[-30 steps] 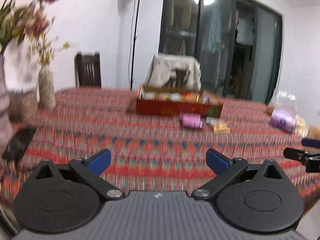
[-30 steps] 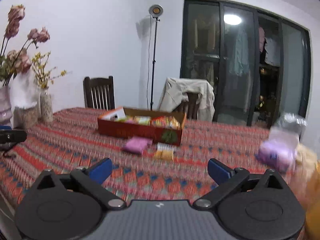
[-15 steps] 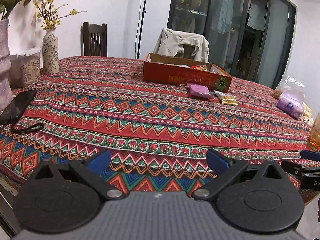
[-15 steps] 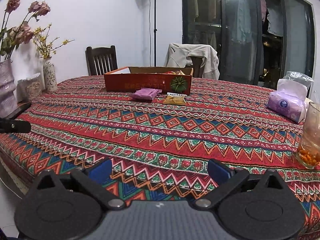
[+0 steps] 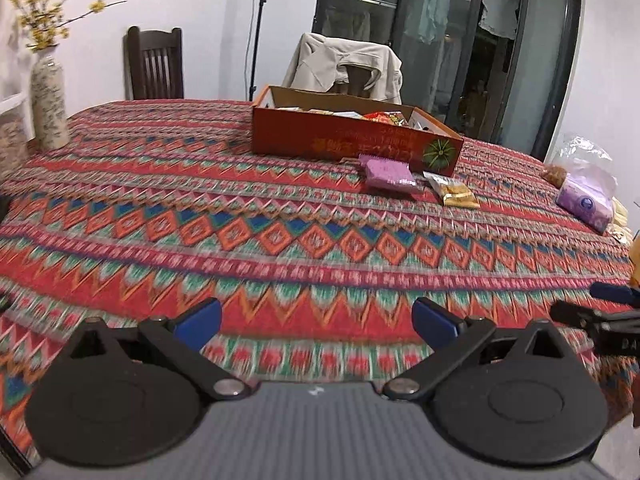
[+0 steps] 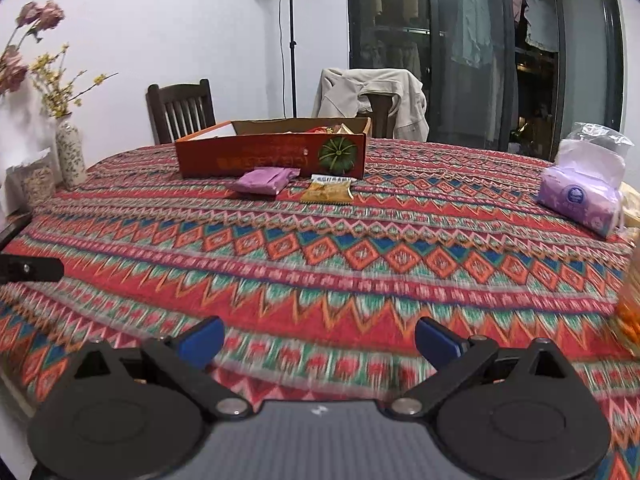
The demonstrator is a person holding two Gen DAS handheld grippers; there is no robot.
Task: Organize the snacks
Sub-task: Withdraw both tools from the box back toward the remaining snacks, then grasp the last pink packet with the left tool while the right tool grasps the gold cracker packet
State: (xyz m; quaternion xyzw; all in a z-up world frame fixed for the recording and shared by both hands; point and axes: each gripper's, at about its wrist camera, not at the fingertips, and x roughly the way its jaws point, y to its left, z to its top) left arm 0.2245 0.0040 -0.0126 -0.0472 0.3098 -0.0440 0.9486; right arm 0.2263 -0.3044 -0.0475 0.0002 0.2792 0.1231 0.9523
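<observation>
A red cardboard box (image 5: 352, 142) (image 6: 272, 156) with several snack packets inside stands at the far side of the patterned table. A purple packet (image 5: 388, 172) (image 6: 262, 181) and a yellow-brown packet (image 5: 456, 195) (image 6: 328, 193) lie on the cloth just in front of it. My left gripper (image 5: 316, 320) is open and empty over the near table edge. My right gripper (image 6: 318, 340) is open and empty, also near the front edge, and shows at the right of the left wrist view (image 5: 600, 316).
A purple tissue pack (image 6: 576, 200) in a plastic bag sits at the right. A glass with orange bits (image 6: 632, 308) is at the right edge. A speckled vase (image 5: 50, 108) with flowers stands at the left. Two chairs stand behind the table.
Both grippers have moved forward over the table toward the box; the box and the two packets look nearer and larger. Both stay open.
</observation>
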